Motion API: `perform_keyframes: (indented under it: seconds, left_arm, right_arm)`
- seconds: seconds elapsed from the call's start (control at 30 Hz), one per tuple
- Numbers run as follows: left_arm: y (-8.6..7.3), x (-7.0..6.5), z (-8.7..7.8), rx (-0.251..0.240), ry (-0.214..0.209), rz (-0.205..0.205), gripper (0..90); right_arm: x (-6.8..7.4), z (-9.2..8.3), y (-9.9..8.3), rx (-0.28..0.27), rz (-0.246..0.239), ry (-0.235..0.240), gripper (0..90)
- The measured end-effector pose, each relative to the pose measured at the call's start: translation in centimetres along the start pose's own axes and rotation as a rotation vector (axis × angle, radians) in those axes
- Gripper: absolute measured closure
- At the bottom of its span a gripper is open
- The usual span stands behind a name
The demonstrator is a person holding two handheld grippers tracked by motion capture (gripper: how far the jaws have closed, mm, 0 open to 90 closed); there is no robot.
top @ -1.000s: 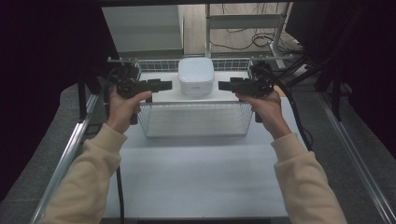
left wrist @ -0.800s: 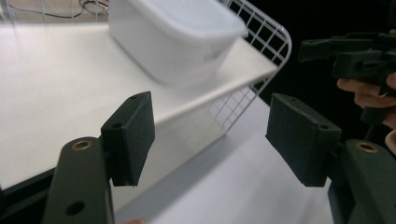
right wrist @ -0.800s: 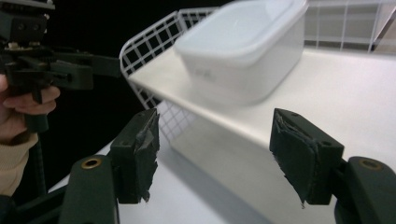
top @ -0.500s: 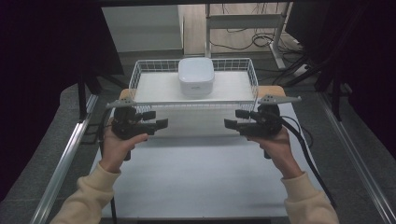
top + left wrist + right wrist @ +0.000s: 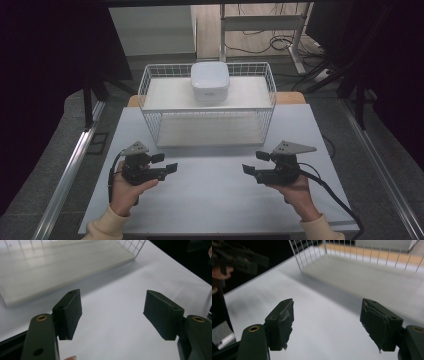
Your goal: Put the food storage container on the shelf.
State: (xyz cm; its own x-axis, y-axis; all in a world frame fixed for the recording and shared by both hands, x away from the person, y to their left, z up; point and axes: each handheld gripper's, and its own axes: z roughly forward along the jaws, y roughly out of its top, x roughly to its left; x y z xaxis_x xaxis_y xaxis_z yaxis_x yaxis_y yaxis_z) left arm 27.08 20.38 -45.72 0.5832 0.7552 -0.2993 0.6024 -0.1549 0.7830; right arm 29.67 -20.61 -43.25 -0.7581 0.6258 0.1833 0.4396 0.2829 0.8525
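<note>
A: Item, wire rack [image 5: 207, 107] with white bowl [image 5: 210, 81] on its top shelf: what is changing?

B: Both hands are lowering away from it, toward the near table [image 5: 210, 210]; left gripper [image 5: 166, 164] and right gripper [image 5: 252, 164] are empty; the right's jaws have just been widening.

A: Meaning?

B: Rack is released, seemingly placed; it is standing well beyond the gaping jaws.

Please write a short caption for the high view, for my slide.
Two hand-held grippers, left and right, open above the white table, facing a wire shelf rack topped by a white container.
</note>
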Motion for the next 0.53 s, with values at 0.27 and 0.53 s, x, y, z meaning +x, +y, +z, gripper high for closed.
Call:
perform_keyframes:
  seconds: [0.27,0.53]
  left_arm:
    - [-2.0,0.3,0.8,0.047,0.025,-0.007,30.2]
    - [-2.0,0.5,0.8,0.048,0.029,-0.002,29.8]
  right_arm:
    - [0.1,2.0,-3.2,0.103,-0.01,0.002,25.9]
    - [-0.2,1.5,-3.0,0.057,-0.021,-0.027,23.5]
